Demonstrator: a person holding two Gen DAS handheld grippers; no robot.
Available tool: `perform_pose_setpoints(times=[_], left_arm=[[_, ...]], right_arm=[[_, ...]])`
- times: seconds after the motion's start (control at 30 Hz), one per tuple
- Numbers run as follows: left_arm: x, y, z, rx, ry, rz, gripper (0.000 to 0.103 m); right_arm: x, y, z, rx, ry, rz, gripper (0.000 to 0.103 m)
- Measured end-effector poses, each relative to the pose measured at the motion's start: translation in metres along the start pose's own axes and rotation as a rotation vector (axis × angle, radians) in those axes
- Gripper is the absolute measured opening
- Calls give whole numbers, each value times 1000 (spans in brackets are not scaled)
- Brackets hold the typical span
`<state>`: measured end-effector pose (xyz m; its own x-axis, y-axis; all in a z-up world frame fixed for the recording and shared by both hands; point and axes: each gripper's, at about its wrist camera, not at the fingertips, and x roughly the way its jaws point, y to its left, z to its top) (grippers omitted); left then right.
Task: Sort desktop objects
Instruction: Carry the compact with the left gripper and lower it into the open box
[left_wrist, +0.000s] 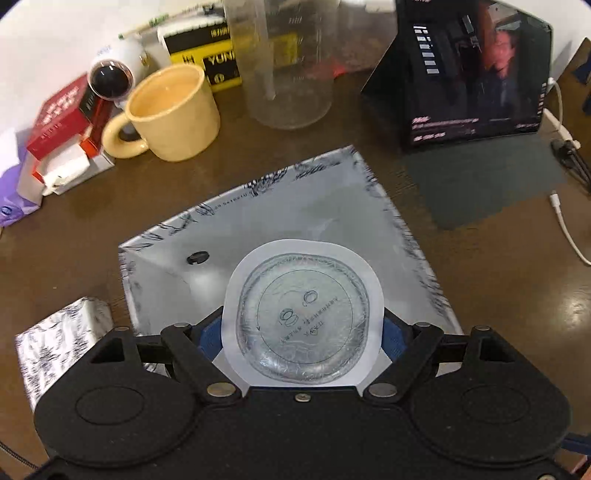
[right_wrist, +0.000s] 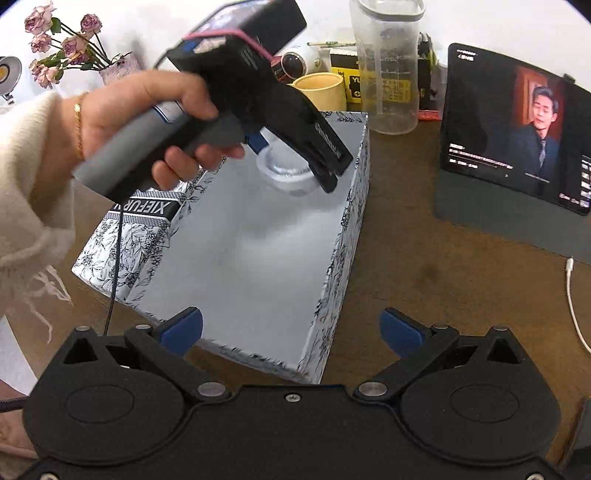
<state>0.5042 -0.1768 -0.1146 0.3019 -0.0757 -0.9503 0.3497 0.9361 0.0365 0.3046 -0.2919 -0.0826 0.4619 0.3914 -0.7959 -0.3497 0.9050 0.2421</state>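
My left gripper (left_wrist: 303, 332) is shut on a small sealed cup with a foil lid (left_wrist: 303, 319), held over the open floral-patterned box (left_wrist: 332, 206). From the right wrist view the same cup (right_wrist: 286, 173) hangs between the left gripper (right_wrist: 291, 162) fingers above the far end of the box (right_wrist: 240, 258), a hand (right_wrist: 147, 122) gripping the handle. My right gripper (right_wrist: 291, 328) stands open at the box's near edge, nothing between its blue pads (right_wrist: 183, 326). The box interior is grey; only a small dark spot (left_wrist: 197, 257) shows on its wall.
A yellow mug (left_wrist: 173, 114), a clear plastic jar (left_wrist: 288, 62), a yellow-black box (left_wrist: 207, 51), red boxes (left_wrist: 62, 122) and a round camera (left_wrist: 110, 79) crowd the far side. A tablet (right_wrist: 517, 129) stands right, a white cable (right_wrist: 574, 306) beside it. The box lid (right_wrist: 125, 236) lies left.
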Motion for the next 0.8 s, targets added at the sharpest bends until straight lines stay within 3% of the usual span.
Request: perform_pose_setpoints(times=[0.17,0.7,0.8], left_arm=[[15,2,1,16,-10,-2,80],[23,20,8,-76,-97,-83,80],[18,19,5,-48,-111,-84,80]], right_arm=[[7,-4,4,-3,21,24,103],[26,-14,14,-11,82,95,103],[24,-14,12,-5,82,87,103]])
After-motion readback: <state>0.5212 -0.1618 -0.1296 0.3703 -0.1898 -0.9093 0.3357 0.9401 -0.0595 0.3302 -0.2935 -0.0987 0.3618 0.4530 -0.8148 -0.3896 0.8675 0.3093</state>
